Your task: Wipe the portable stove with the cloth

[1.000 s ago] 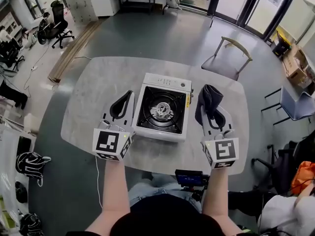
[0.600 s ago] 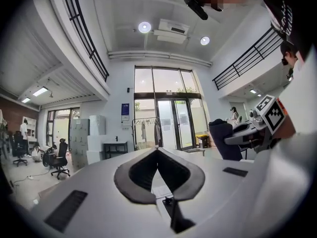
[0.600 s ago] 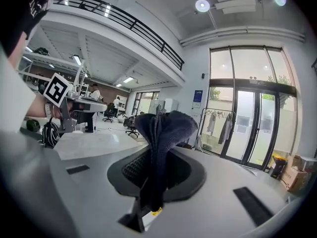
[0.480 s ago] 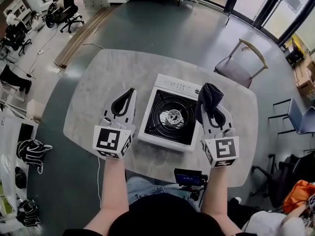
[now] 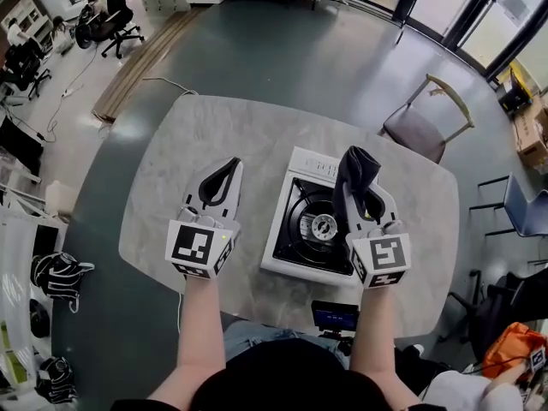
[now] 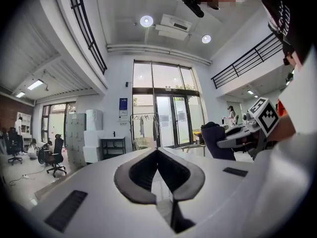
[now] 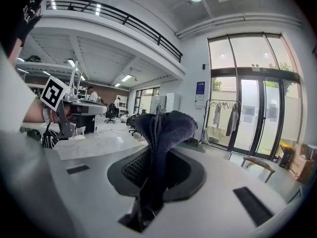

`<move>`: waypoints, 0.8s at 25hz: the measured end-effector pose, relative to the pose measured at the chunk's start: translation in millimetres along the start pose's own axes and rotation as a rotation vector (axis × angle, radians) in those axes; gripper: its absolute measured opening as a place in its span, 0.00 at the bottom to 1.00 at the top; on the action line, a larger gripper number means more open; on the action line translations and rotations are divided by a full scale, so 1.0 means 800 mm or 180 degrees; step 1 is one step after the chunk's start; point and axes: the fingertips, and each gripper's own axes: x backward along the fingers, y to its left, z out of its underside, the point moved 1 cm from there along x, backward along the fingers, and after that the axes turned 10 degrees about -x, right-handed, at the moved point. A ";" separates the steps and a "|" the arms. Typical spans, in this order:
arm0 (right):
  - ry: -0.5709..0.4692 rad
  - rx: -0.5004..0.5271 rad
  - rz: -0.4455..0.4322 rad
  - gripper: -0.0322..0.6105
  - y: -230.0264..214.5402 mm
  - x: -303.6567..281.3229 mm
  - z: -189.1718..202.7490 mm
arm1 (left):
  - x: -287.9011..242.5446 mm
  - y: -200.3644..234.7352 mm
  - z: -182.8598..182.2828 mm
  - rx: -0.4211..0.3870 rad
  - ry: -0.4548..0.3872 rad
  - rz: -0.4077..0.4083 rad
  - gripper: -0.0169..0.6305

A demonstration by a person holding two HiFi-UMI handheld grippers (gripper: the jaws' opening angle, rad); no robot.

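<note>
Right tool [image 5: 363, 193] around dark cloth [image 5: 354, 168]

Setting: open-plan office or lab hall, double height. Black swivel office chairs [image 5: 116, 20] at desks, 11 o'clock. Tall glass entrance doors [image 5: 467, 11], 1 o'clock. Black-railed mezzanine balcony [image 7: 119, 16] overhead. Polished grey floor [image 5: 282, 58] surrounds a pale rounded marble-look table [image 5: 171, 178].

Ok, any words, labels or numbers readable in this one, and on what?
No text can be read.
Wall sign: blue, print too small to read.
Stove: marks on its rear panel, too small to read.
Left cube and right cube: square marker patterns only, no letters.
</note>
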 end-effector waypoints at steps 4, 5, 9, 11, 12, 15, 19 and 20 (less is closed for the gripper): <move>0.0107 0.0055 -0.0082 0.16 0.009 -0.034 0.006 | -0.012 0.011 0.025 0.0061 0.0055 0.0046 0.04; 0.0137 0.0066 -0.0111 0.16 0.011 -0.043 0.007 | -0.016 0.013 0.031 0.0068 0.0077 0.0064 0.04; 0.0292 0.0234 -0.0206 0.16 0.016 -0.077 0.018 | -0.030 0.023 0.055 0.0195 0.0123 0.0062 0.04; 0.0366 0.0308 -0.0257 0.16 0.019 -0.094 0.023 | -0.035 0.028 0.063 0.0248 0.0137 0.0056 0.04; 0.0410 0.0337 -0.0288 0.16 0.020 -0.102 0.026 | -0.037 0.031 0.067 0.0272 0.0144 0.0050 0.04; 0.0572 0.0438 -0.0385 0.16 0.022 -0.123 0.036 | -0.045 0.035 0.078 0.0354 0.0174 0.0009 0.04; 0.0787 0.0497 -0.0434 0.16 0.014 -0.153 0.055 | -0.056 0.032 0.098 0.0464 0.0254 0.0024 0.04; 0.0821 0.0459 -0.0465 0.16 0.016 -0.162 0.059 | -0.056 0.033 0.102 0.0471 0.0271 0.0038 0.04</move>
